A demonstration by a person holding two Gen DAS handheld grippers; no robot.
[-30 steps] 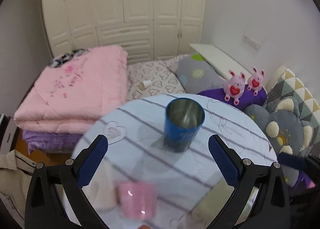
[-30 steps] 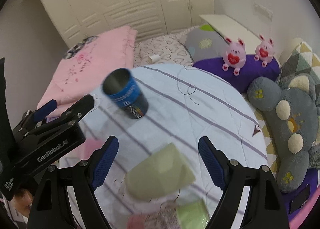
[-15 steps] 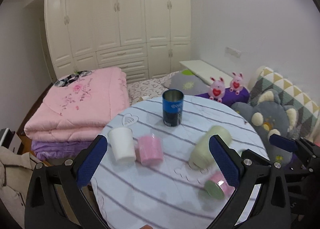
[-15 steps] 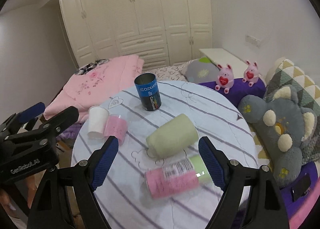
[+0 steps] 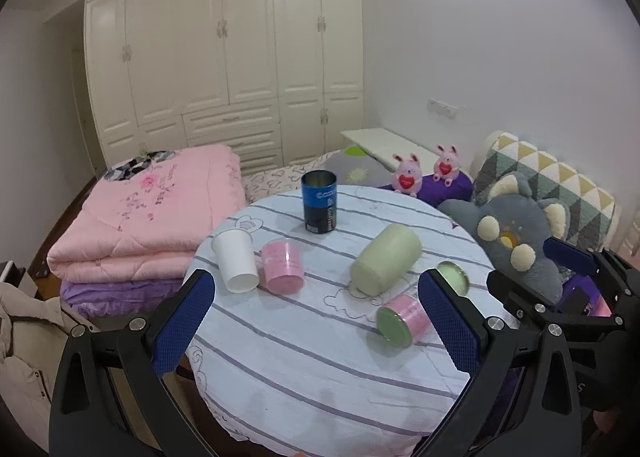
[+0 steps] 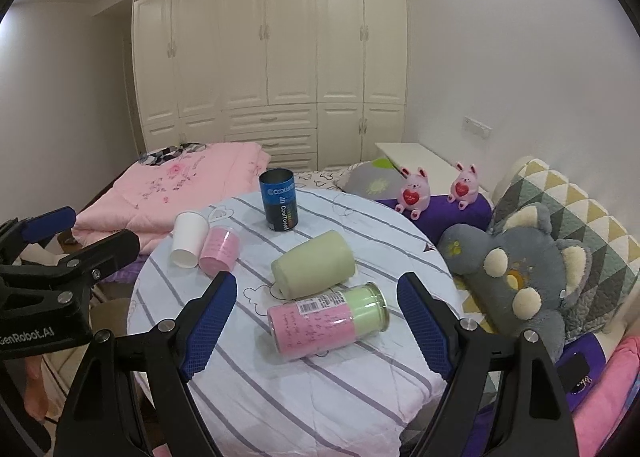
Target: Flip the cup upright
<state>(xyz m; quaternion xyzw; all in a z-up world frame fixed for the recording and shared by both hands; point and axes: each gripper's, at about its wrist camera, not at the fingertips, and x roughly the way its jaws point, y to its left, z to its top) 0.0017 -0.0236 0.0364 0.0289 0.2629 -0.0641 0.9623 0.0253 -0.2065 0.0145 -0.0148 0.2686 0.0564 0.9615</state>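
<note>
**Q:** Which cup are you going for, and where is it sitting?

**A:** I'm looking at the pale green cup (image 6: 313,264), which is lying on its side near the middle of the round striped surface (image 6: 328,397). Its long axis is running diagonally, with one flat end facing toward me and to my left and the other end pointing away to the right. Just in front of it a pink-and-green jar (image 6: 328,320) is also lying on its side, nearly touching it.

**Q:** What are your grippers doing?

**A:** I'm holding both well back from the surface. My right gripper (image 6: 316,321) is spread wide and holding nothing, and so is my left gripper (image 5: 316,321).

**Q:** Which one is better placed?

**A:** I'm judging the right one. The green cup is lying almost straight ahead between its fingers, while from the left gripper it is sitting off toward the right finger. The blue can (image 6: 279,200), the white cup (image 6: 187,239) and the pink cup (image 6: 220,249) are standing clear of that path.
</note>
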